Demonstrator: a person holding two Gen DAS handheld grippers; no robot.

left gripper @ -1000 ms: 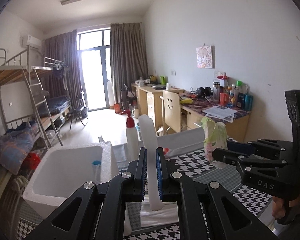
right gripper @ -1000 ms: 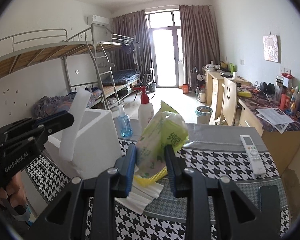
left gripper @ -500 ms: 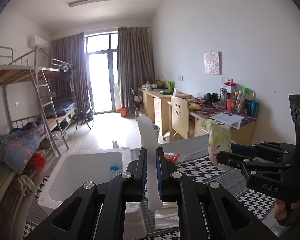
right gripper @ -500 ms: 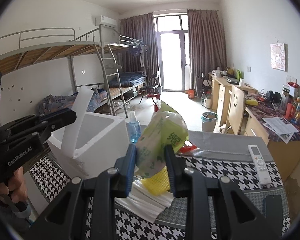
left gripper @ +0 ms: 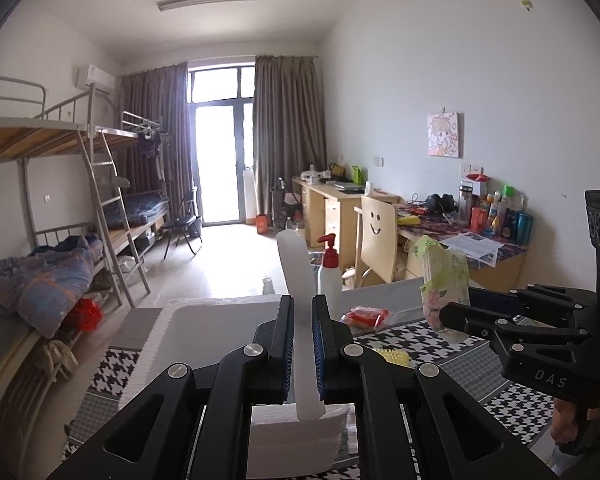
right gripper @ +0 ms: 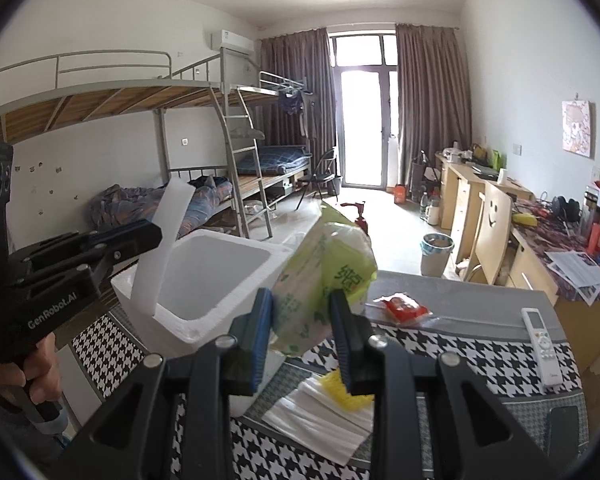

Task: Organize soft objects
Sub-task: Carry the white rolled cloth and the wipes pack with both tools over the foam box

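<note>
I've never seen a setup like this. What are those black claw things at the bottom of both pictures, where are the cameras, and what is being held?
There is no robot here. A person holds a two-finger gripper in each hand, and a wide-angle camera on each looks forward along its fingers.

One picture looks out from the left gripper, which is shut on a thin white foam strip. The other looks out from the right gripper, which is shut on a green tissue pack. Each view also catches the other gripper off to one side.

Below them is a table with a houndstooth cloth. On it are a white foam box, folded white paper, something yellow, a red packet, a white remote and a red-capped pump bottle. Behind is a dorm room.
</note>
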